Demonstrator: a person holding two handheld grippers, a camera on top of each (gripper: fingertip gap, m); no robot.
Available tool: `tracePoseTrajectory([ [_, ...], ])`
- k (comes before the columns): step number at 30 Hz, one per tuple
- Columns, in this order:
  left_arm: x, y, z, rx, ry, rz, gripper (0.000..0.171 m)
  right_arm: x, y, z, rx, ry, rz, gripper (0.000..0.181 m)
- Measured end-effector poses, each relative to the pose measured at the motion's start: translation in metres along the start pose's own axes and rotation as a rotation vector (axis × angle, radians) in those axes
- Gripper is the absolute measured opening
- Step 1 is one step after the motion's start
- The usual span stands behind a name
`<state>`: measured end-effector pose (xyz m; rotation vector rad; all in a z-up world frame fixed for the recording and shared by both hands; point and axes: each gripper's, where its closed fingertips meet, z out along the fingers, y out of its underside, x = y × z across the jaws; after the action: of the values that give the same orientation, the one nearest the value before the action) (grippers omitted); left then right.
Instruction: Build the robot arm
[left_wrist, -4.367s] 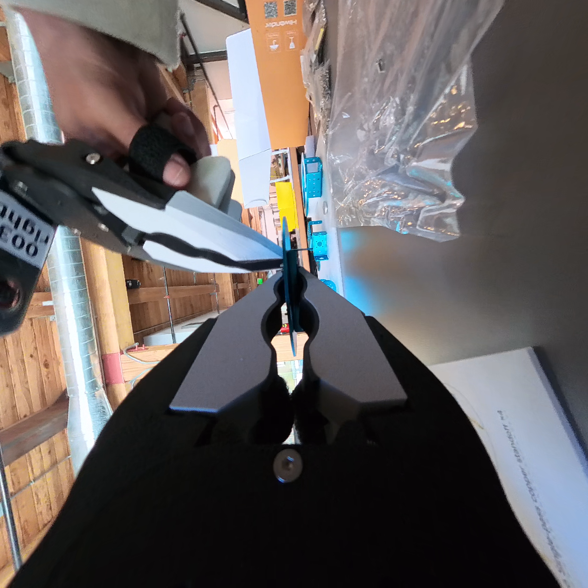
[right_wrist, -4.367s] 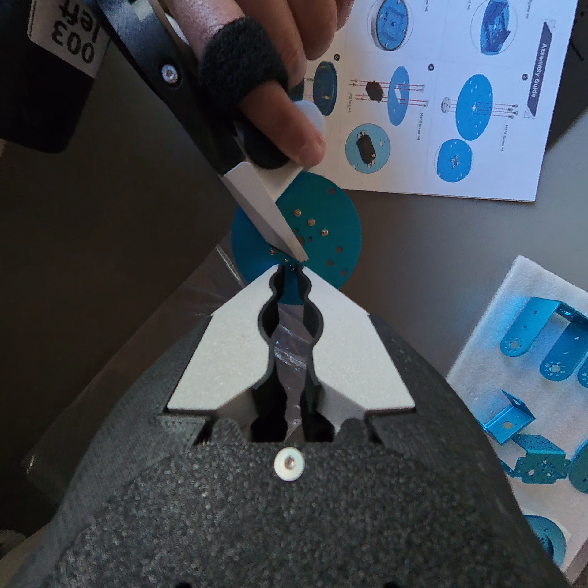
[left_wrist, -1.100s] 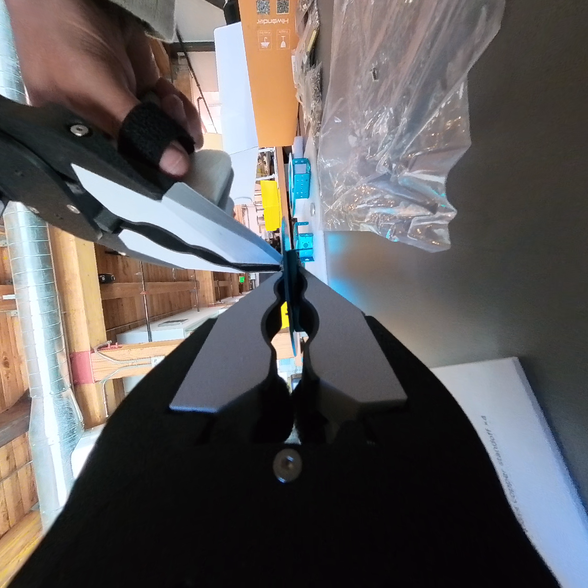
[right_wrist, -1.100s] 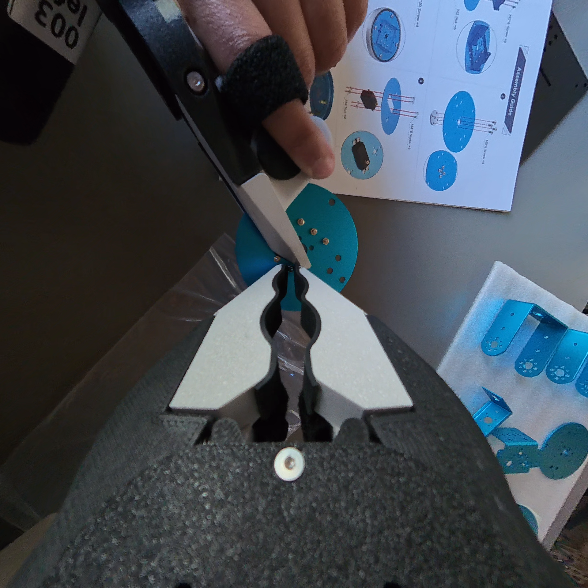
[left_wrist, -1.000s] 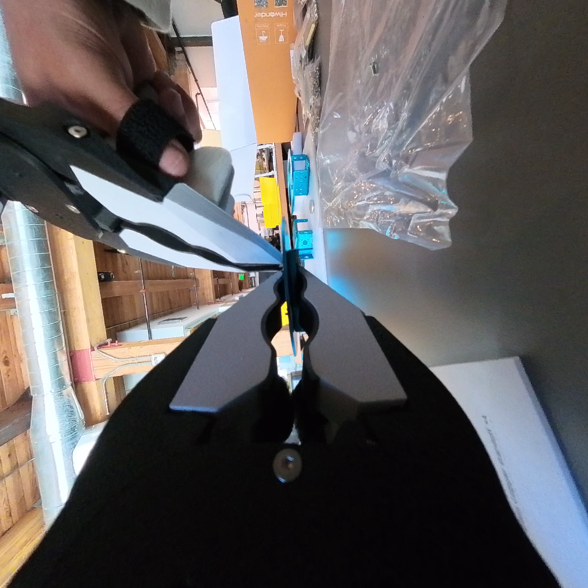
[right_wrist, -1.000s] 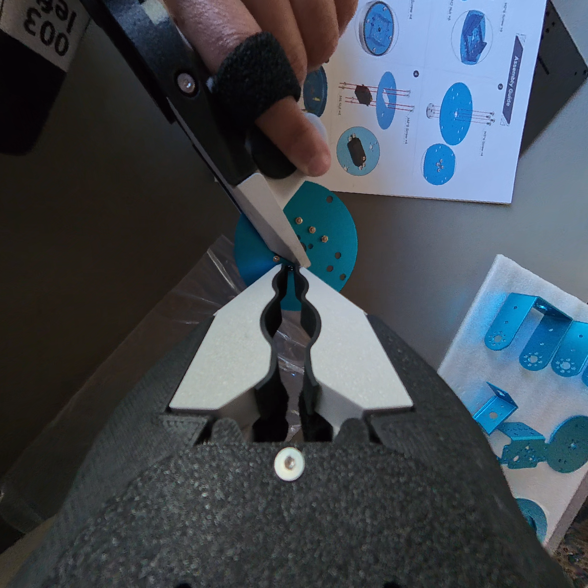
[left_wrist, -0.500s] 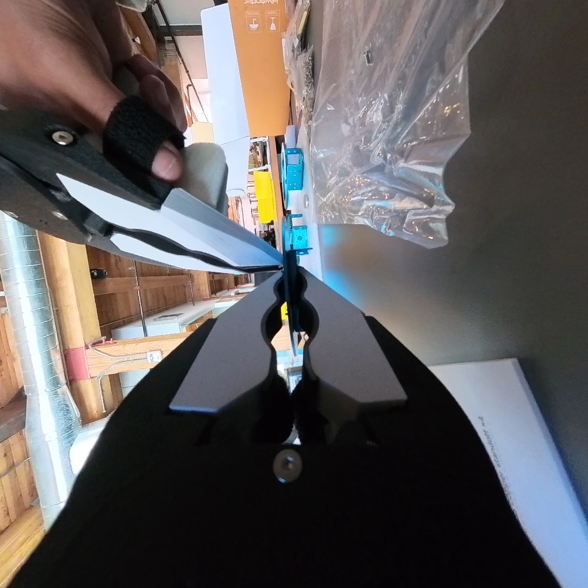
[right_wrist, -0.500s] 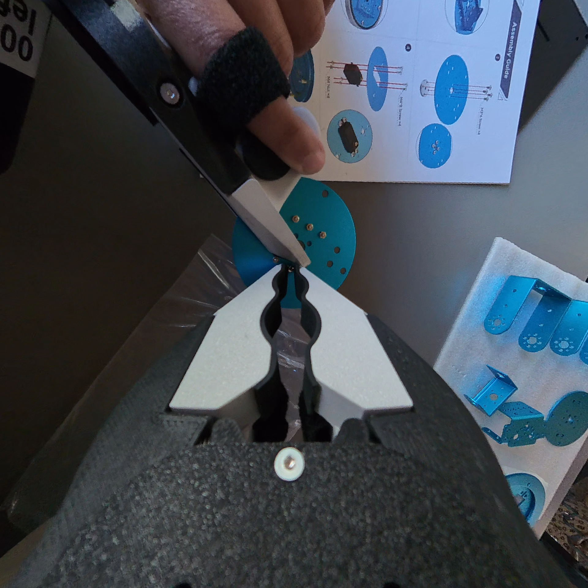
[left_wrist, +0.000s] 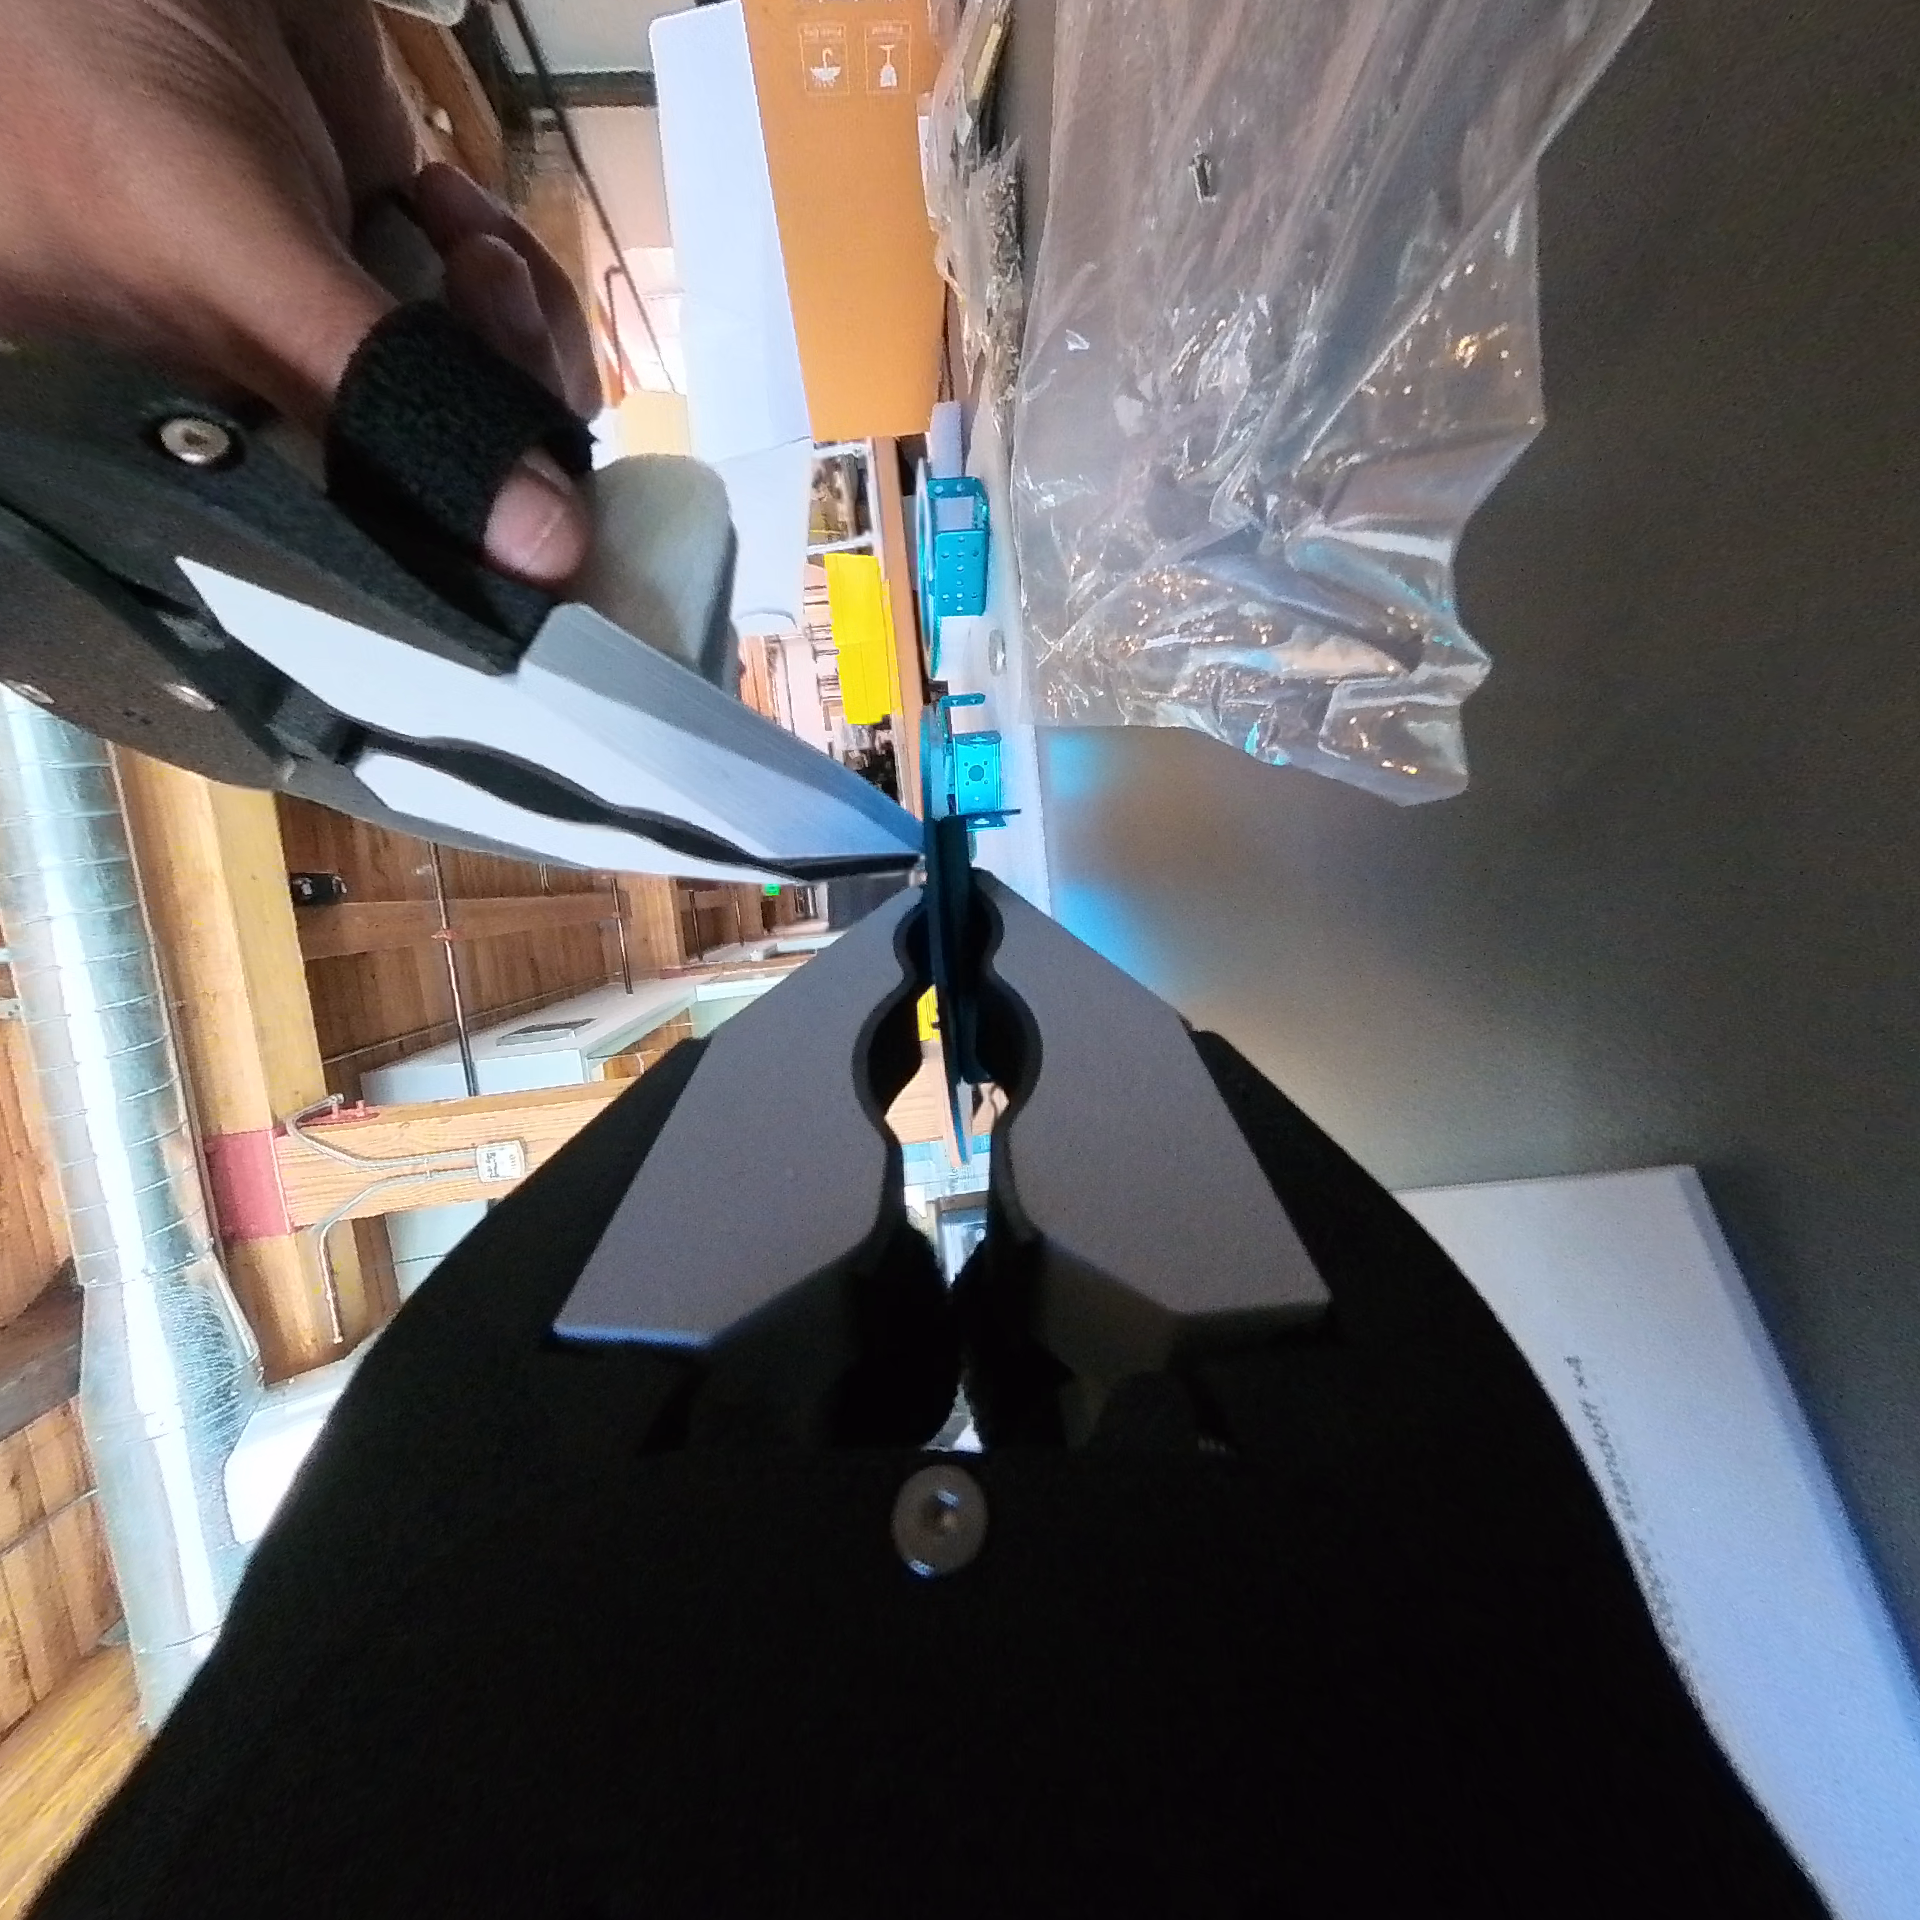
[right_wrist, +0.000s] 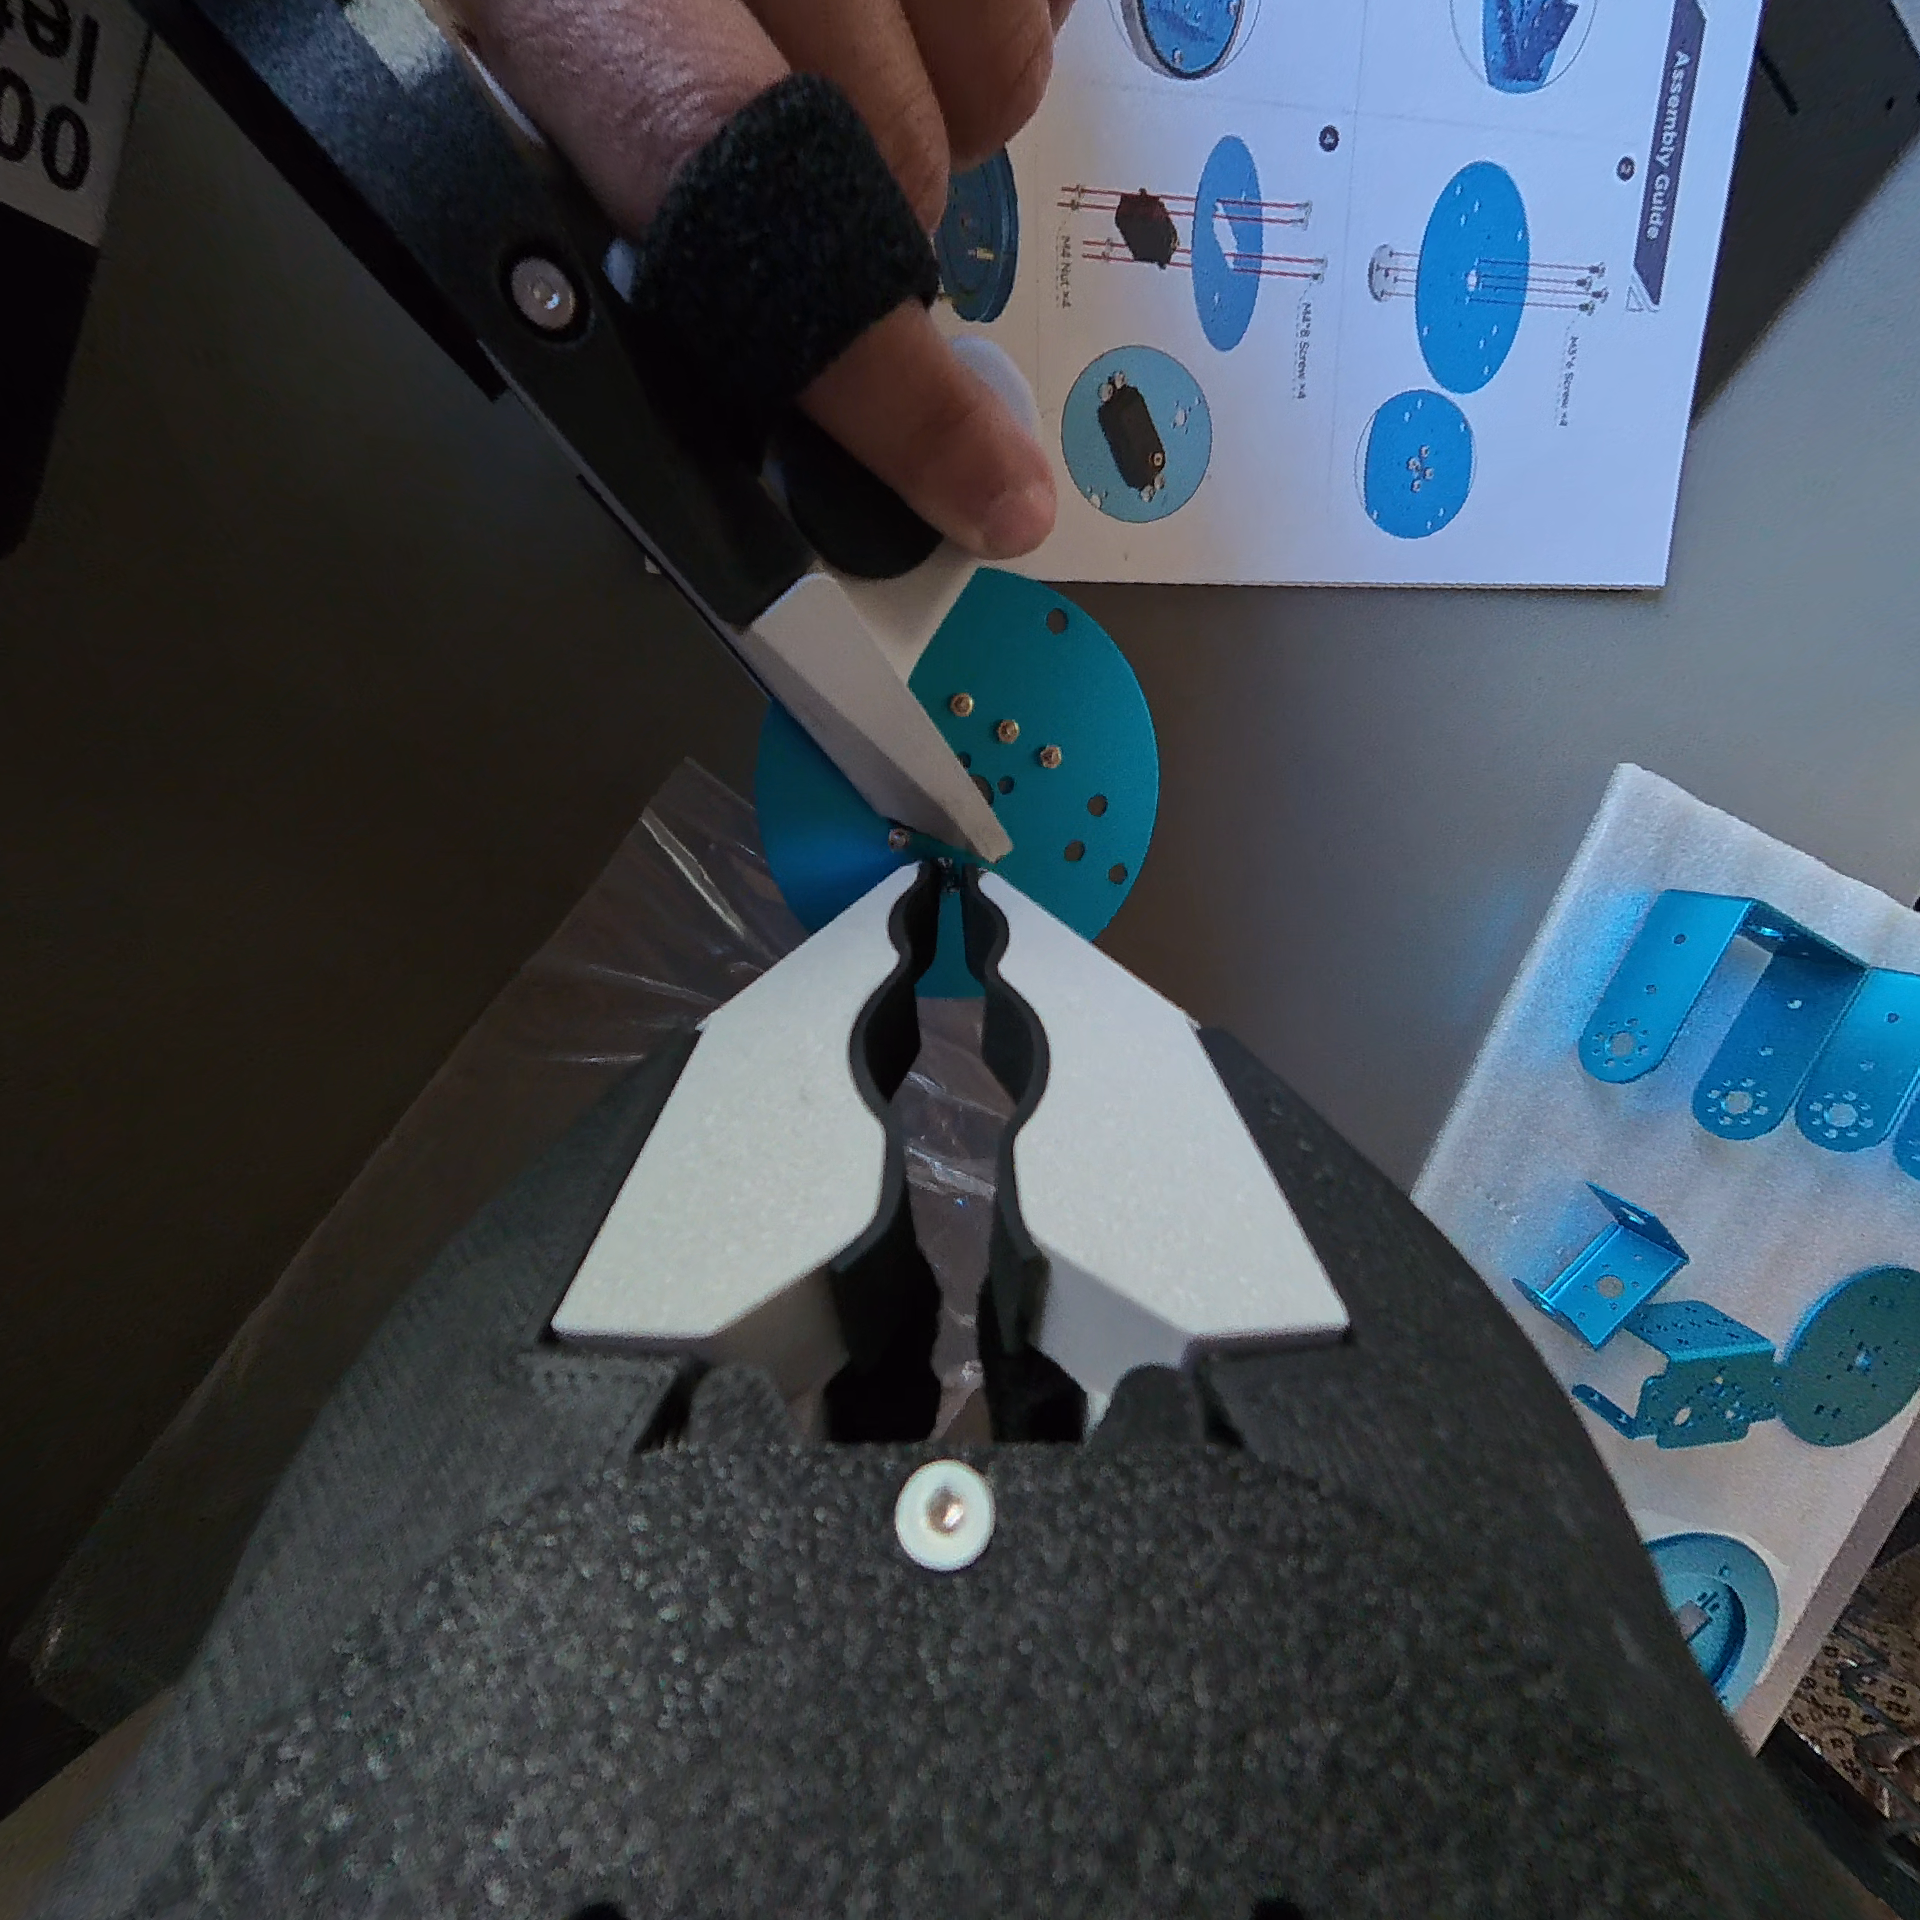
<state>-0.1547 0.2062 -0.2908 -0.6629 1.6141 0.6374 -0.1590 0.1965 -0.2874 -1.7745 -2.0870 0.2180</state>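
A round teal-blue metal disc (right_wrist: 1049, 727) with holes and three small brass studs (right_wrist: 1006, 730) is held above the grey table. My left gripper (left_wrist: 951, 899) is shut on the disc (left_wrist: 966, 1039), seen edge-on between its fingers. In the right wrist view the left gripper (right_wrist: 966, 831) comes in from the upper left, clamped across the disc, with a person's hand on it. My right gripper (right_wrist: 948, 878) is shut, its tips pinching a small dark screw against the disc's lower face. In the left wrist view the right gripper (left_wrist: 904, 864) meets the disc from the left.
A printed assembly sheet (right_wrist: 1403, 312) lies on the table beyond the disc. A white foam tray (right_wrist: 1558, 1195) with several blue metal brackets lies at the right. A clear plastic bag (left_wrist: 1247, 416) lies on the table, with an orange box (left_wrist: 862, 208) farther back. My left and right fingertips are right by each other.
Both grippers keep their hold at the disc. They have drifted slightly over the table, so the sheet and foam tray have shifted in the right wrist view.
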Motion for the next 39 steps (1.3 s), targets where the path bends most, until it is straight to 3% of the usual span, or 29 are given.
tracePoseTrajectory([
  [10, -0.007, -0.004, -0.003, 0.021, -0.043, 0.007, 0.000, -0.001, -0.002, -0.018, 0.136, -0.077, 0.080, 0.007],
  [29, -0.007, -0.006, -0.004, 0.034, -0.045, 0.002, 0.000, -0.005, -0.001, -0.015, 0.170, -0.066, 0.063, 0.000],
  [31, -0.006, -0.006, -0.003, 0.036, -0.035, -0.010, 0.000, -0.011, 0.015, -0.025, 0.146, -0.058, 0.098, 0.000],
  [35, -0.005, -0.003, -0.003, 0.040, -0.003, -0.063, 0.001, -0.042, 0.102, -0.035, -0.017, -0.056, 0.264, 0.000],
  [39, -0.005, -0.003, -0.002, 0.050, 0.024, -0.122, 0.001, -0.062, 0.134, -0.031, 0.071, 0.134, 0.216, 0.000],
])
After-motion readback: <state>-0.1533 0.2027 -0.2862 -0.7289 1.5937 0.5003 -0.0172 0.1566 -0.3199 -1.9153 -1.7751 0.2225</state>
